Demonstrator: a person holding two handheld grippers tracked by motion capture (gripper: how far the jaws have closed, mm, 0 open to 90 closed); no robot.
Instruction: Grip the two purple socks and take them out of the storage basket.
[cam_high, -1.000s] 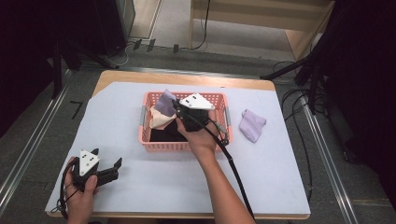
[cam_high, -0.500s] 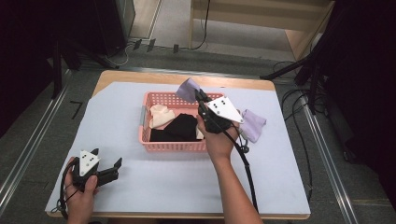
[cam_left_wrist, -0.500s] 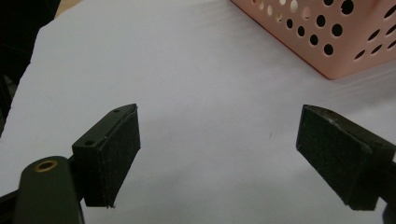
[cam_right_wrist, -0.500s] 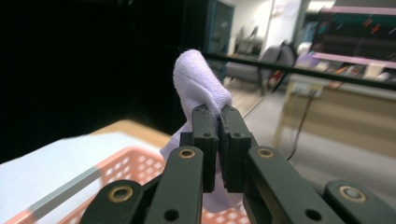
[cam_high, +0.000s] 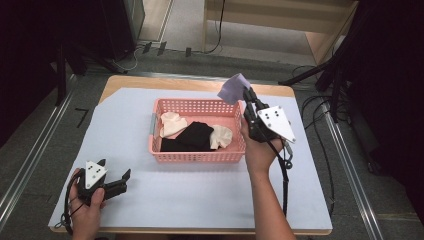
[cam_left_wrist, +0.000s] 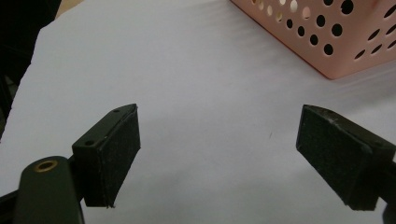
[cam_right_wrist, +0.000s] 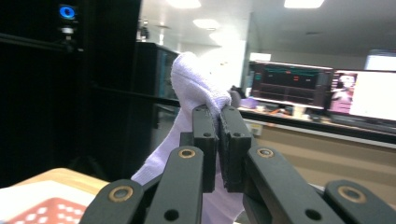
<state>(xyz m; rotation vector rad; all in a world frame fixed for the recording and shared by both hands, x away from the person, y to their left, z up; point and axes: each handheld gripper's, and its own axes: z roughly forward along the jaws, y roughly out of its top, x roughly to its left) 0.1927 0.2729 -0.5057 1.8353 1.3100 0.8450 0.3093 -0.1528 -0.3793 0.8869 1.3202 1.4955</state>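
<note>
Fingers of my right gripper (cam_high: 248, 98) clamp lilac sock (cam_high: 233, 88) above basket (cam_high: 197, 154); left gripper (cam_high: 121, 181) spread, idle; three garments left inside, I judge.

Lilac sock (cam_high: 233, 88) showing pale purple; basket (cam_high: 196, 157) showing pink with a hole pattern; cloths inside showing black (cam_high: 192, 136) and cream (cam_high: 171, 123); table cover (cam_high: 200, 200) showing light blue-white.

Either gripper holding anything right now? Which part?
The right gripper is shut on a lilac sock, pinching a fold of the fabric near its upper end, lifted above the pink basket. The left gripper is open, holding nothing.
</note>
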